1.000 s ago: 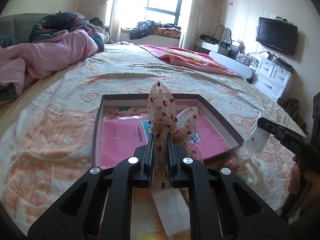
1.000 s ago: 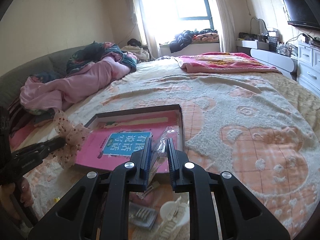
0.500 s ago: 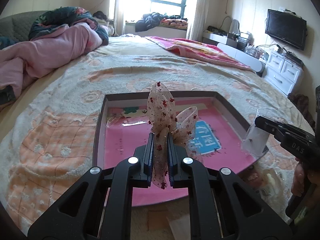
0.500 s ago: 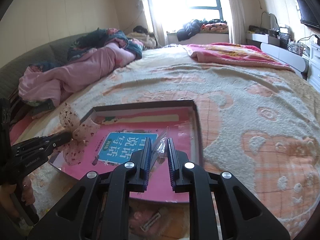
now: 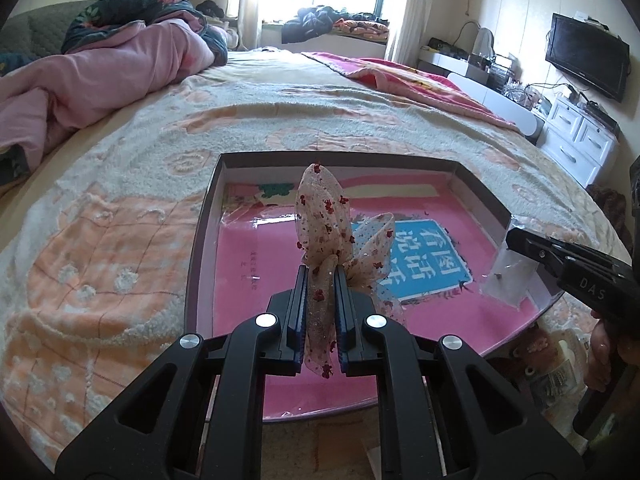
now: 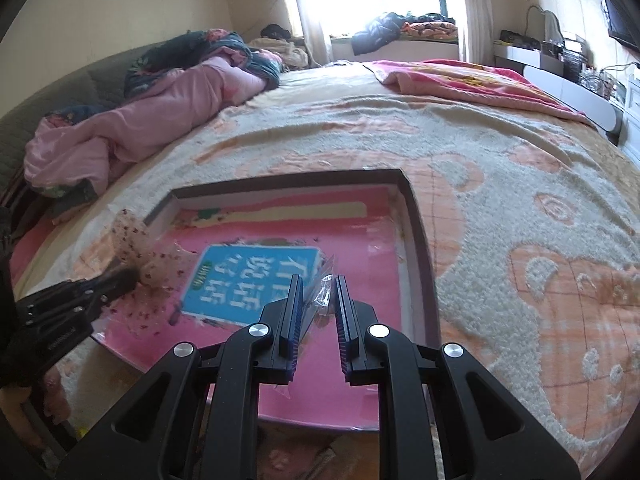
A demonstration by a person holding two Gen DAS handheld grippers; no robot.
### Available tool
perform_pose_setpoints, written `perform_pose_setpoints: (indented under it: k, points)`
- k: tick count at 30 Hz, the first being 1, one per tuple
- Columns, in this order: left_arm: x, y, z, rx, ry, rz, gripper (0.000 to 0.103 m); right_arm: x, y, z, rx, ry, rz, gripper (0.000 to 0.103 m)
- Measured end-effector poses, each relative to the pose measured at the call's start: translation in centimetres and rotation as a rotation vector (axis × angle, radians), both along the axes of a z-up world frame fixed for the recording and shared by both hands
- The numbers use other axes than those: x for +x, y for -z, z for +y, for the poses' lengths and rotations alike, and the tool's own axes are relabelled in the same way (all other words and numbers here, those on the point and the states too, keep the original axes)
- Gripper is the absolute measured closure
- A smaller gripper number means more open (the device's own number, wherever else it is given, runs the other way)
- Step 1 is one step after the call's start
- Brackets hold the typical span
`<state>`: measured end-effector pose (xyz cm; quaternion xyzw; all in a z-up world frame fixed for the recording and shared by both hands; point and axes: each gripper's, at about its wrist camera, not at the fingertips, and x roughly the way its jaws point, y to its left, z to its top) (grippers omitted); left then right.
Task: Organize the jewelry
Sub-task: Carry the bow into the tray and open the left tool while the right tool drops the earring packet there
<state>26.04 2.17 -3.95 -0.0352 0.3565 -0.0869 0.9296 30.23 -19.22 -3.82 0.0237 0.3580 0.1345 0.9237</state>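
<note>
My left gripper (image 5: 321,276) is shut on a sheer bow hair tie with red flowers (image 5: 324,220) and holds it over the shallow box (image 5: 200,232) with a pink book (image 5: 256,264) inside. My right gripper (image 6: 317,286) has its jaws parted, with a small clear plastic bag (image 6: 322,292) loose between them above the box's right side (image 6: 420,240). In the left wrist view the right gripper (image 5: 516,246) sits at the box's right edge with the bag (image 5: 508,276) hanging under it. The left gripper (image 6: 116,280) and bow (image 6: 132,240) show at the box's left.
The box lies on a bed with a beige and orange blanket (image 5: 120,208). Pink bedding (image 5: 100,76) is piled at the far left. More small packets (image 5: 560,376) lie on the bed near the box's near right corner. A white dresser (image 5: 576,140) and TV (image 5: 586,56) stand right.
Both grippers moved forward over the box. My right gripper's jaws have widened, and the clear bag now sits loose between them. The left stays shut on the bow.
</note>
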Motion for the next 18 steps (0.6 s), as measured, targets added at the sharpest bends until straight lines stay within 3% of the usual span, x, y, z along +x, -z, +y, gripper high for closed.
perform_pose_setpoints:
  k: [9,11,13,18]
  points:
    - [-0.1,0.5,0.4,0.001,-0.017,0.014,0.096,-0.6,0.1,-0.7,-0.038,0.032,-0.026,0.083]
    - [-0.3,0.5,0.5,0.001,-0.021,0.012,0.096,-0.8,0.1,-1.0,-0.035,0.040,-0.027,0.061]
    - [-0.4,0.6,0.5,0.000,-0.023,0.013,0.096,-1.2,-0.1,-1.5,-0.009,0.047,-0.031,0.048]
    - [-0.6,0.6,0.6,0.002,-0.028,0.013,0.096,-2.4,-0.8,-2.0,-0.023,0.067,-0.076,0.035]
